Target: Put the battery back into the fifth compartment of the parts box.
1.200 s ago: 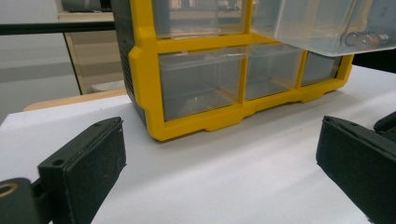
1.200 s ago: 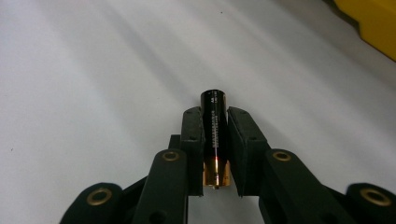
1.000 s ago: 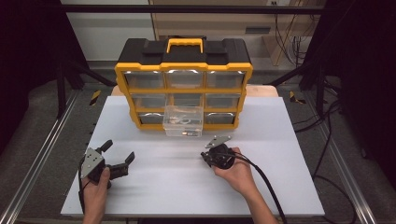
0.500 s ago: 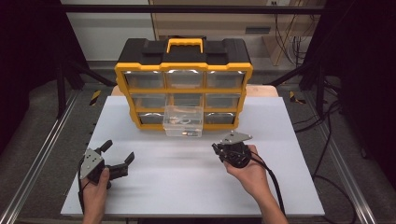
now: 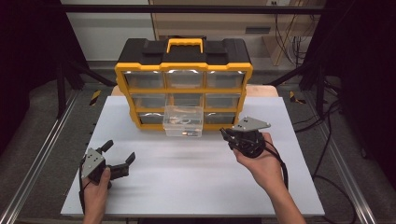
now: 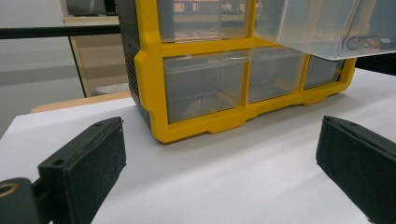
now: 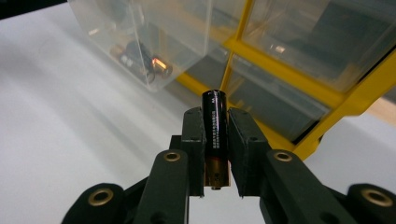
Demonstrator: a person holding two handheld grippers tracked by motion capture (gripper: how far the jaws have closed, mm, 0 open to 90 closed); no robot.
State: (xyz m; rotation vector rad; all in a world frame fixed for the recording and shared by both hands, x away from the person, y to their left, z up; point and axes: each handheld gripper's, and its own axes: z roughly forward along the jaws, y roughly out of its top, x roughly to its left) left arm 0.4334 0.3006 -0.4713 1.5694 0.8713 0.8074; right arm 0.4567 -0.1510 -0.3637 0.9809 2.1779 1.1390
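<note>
**Claw carries battery toward open drawer of parts organizer**

Right claw [image 7: 215, 154] grips a black AA battery [image 7: 214, 126] tight between its two pads, the cell standing lengthwise along the jaws with its dark end jutting past the tips toward the drawers and its copper-coloured end back near the claw's body. In the high view the same right claw [image 5: 229, 135] hangs above the white counter [image 5: 196, 186], just right of the pulled-out drawer, with the person's hand behind it. Left claw [image 5: 119, 156] rests low at the near left of the counter, its jaws spread wide and holding nothing; in the left gripper view its black pads [image 6: 95, 172] frame bare counter and the organizer's lower row.

Judging by the layout, the step in hand is the carry: the battery is lifted clear of the counter and is on course for the clear drawer [image 5: 183, 120], which juts from the middle column of the yellow-and-black organizer [image 5: 183, 70]. In the right gripper view the drawer [image 7: 154, 42] already holds a few small items, among them what look like other batteries. The next move likely calls for bringing the claw over the drawer's open top, tipping the cell's long axis down or level with the tray, and then easing the jaws apart so that it drops inside rather than striking the front wall.
</note>
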